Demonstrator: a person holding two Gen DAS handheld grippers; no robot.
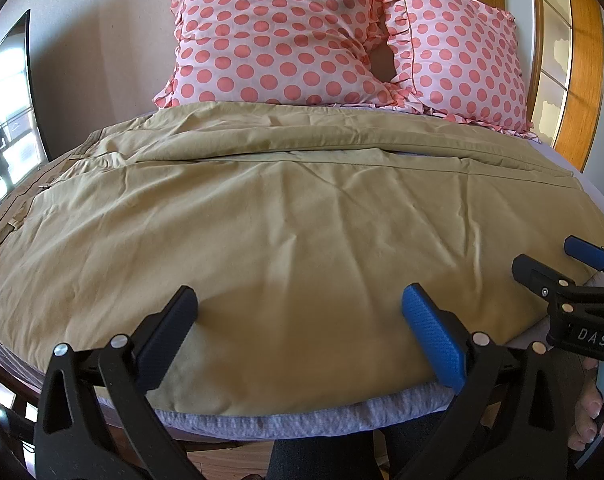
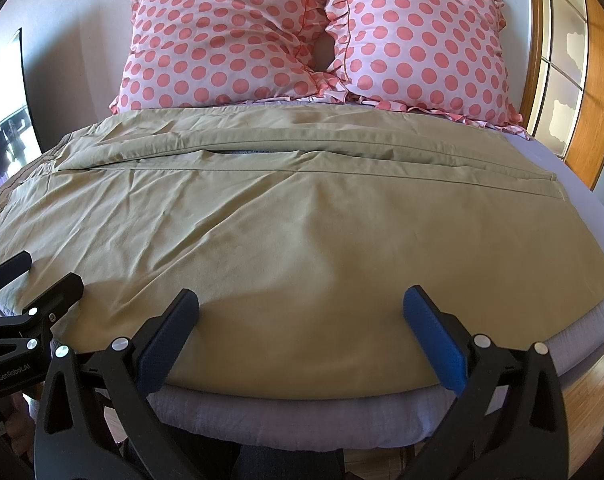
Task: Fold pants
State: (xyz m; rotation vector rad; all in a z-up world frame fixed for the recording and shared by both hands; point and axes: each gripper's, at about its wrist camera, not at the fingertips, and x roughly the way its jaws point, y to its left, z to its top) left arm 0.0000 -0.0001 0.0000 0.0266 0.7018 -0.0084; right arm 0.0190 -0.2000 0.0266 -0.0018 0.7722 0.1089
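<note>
Left gripper (image 1: 300, 320): jaws spread wide, nothing between them. I hold it low over the near hem side of the pants (image 1: 286, 216), pads just above the cloth; I cannot tell whether they touch.
Right gripper (image 2: 302, 322): jaws likewise apart and empty, hovering over the near edge beside the left one, which shows at the left border of its view.
Pants, position: khaki, laid flat across the bed (image 1: 302, 420), one leg straight ahead of both grippers, the other leg beyond it toward the pillows (image 1: 278, 36). Waistband and belt loops lie far to my left; leg ends to my right. Near long edge runs directly under both sets of fingers.
Pants, handling (my judgement): light woven cotton, soft, limp, wrinkled. No stiffness, so it will sag between two holds. Not slippery, not fragile.
Grip points (my judgement): pinch the near long edge, left gripper toward the waist, right gripper toward the cuff, well apart, so the leg lifts evenly onto the far leg.
Risk (my judgement): catching the grey sheet (image 2: 286, 408) under the edge along with the fabric.
</note>
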